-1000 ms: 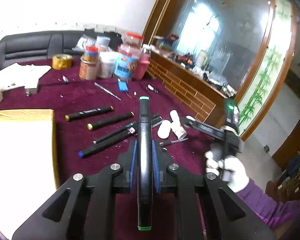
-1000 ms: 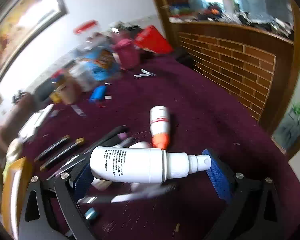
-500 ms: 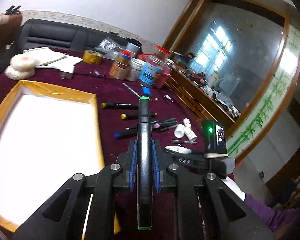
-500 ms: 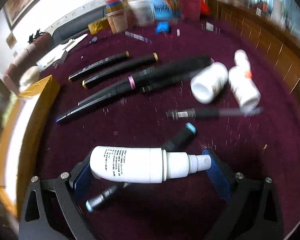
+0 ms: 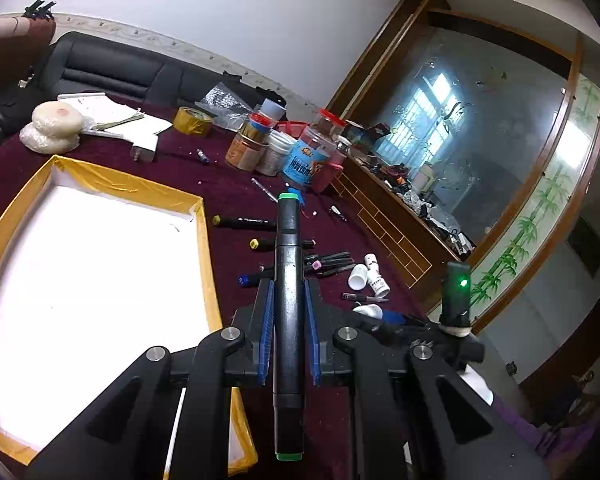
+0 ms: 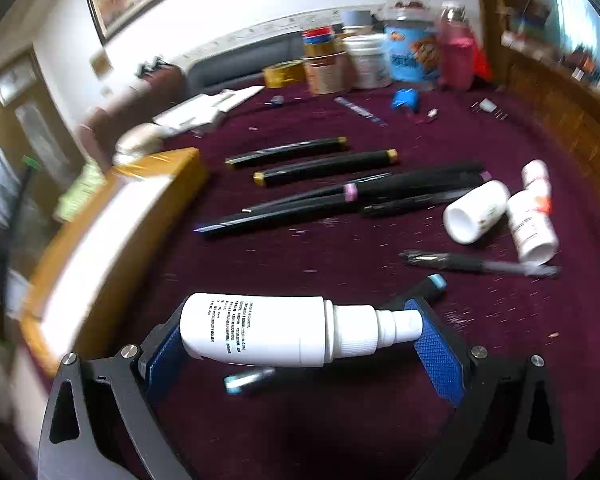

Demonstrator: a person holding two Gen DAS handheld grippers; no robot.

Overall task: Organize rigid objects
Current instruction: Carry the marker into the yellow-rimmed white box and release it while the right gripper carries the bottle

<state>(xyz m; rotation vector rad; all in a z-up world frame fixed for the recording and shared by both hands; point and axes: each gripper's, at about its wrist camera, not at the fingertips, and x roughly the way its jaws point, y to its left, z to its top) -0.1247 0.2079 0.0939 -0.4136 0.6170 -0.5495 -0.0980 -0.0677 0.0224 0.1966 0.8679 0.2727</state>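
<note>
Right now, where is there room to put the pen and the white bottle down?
The white inside of the yellow-edged tray is bare. There is also bare cloth between the tray and the row of black markers. It is crowded by the small white bottles and the jars.

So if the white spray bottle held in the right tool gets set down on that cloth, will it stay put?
Probably rolls a little: the spray bottle is round and lies sideways. The fuzzy cloth should slow it. It looks stiff, likely light.
</note>
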